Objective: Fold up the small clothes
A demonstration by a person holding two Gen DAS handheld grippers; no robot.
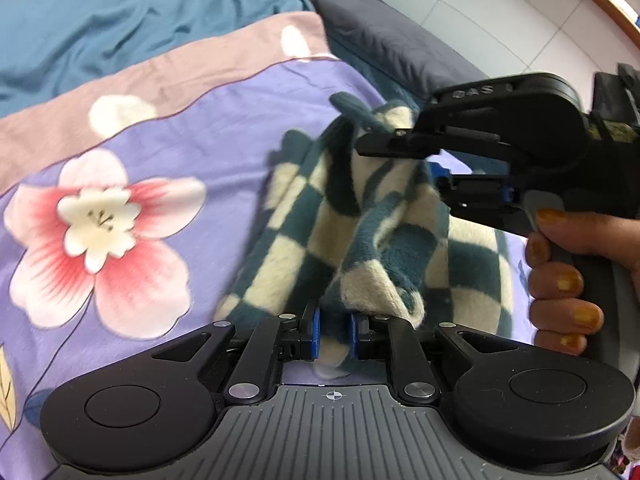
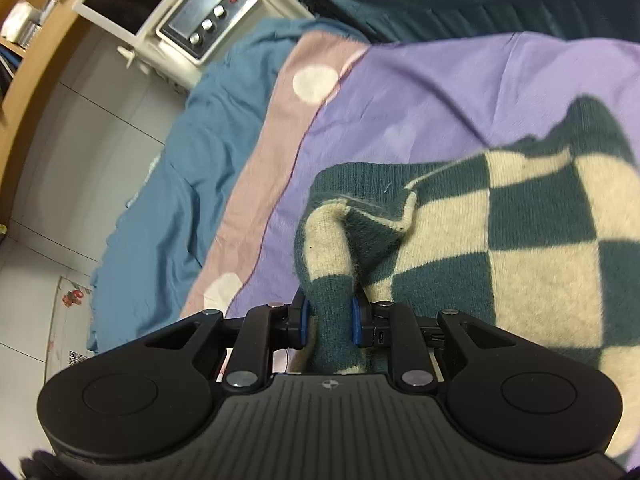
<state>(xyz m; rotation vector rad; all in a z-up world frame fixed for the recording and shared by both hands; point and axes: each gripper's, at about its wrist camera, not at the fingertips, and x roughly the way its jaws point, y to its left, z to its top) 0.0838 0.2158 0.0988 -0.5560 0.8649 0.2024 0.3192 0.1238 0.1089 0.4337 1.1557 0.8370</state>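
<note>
Checked sweater (image 2: 500, 240) runs off the right edge.

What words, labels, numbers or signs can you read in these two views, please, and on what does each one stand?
"DAS": raised letters on the black body of the right hand-held gripper, seen in the left wrist view.
QR-style label on the floor mat, at the left edge of the right wrist view: too small to read.
Grey panel on the white appliance: no legible text.
</note>
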